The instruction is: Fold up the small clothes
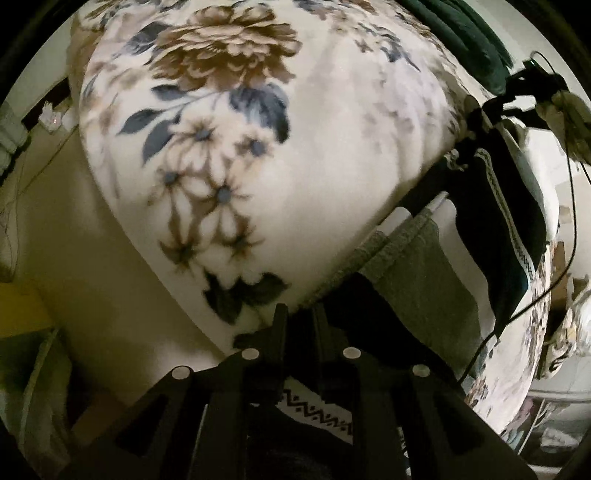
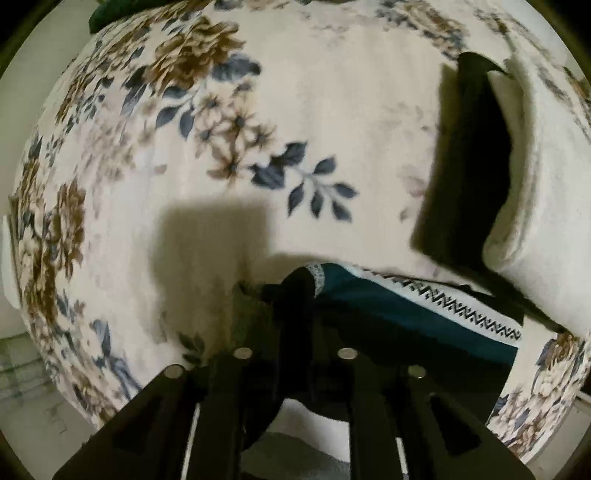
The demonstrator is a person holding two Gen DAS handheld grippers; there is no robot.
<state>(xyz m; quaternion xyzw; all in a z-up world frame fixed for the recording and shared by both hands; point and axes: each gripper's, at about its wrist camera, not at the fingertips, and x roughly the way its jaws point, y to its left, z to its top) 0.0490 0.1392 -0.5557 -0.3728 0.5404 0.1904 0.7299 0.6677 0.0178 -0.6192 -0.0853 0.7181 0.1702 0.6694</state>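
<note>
Fleece with brown flowers and blue-grey leaves covers the bed: the floral blanket (image 1: pixel 314 155) (image 2: pixel 332 122) fills most of both wrist views, slightly blurred.

Through the left wrist camera, the left gripper (image 1: pixel 300 314) sits at the near edge, its 2 jaws drawn close together on the near end of a dark garment (image 1: pixel 491 229). That cloth is teal to black with a white band carrying a black zigzag pattern, and it stretches from the jaws away to the right, lifted off the blanket. A grey-green knitted piece (image 1: pixel 417 273) hangs just beside it on the near side; whether it is part of the same garment I cannot tell. At the far right end of the stretched cloth the right gripper (image 1: pixel 476 114) shows as a dark shape with thin black cables (image 1: pixel 570 206) trailing down from it.

Through the right wrist camera, the right gripper (image 2: pixel 295 288) has its jaws narrowed on a dark bunched corner of the same garment (image 2: pixel 406 310), whose teal panel and zigzag trim run off to the right just above the blanket. Farther right, a black folded piece (image 2: pixel 469 162) lies against a plain cream pillow (image 2: pixel 546 206). A dark green cloth (image 2: pixel 110 14) peeks in at the far left edge of the bed, and it also appears at the far right in the left view (image 1: pixel 461 37).
</note>
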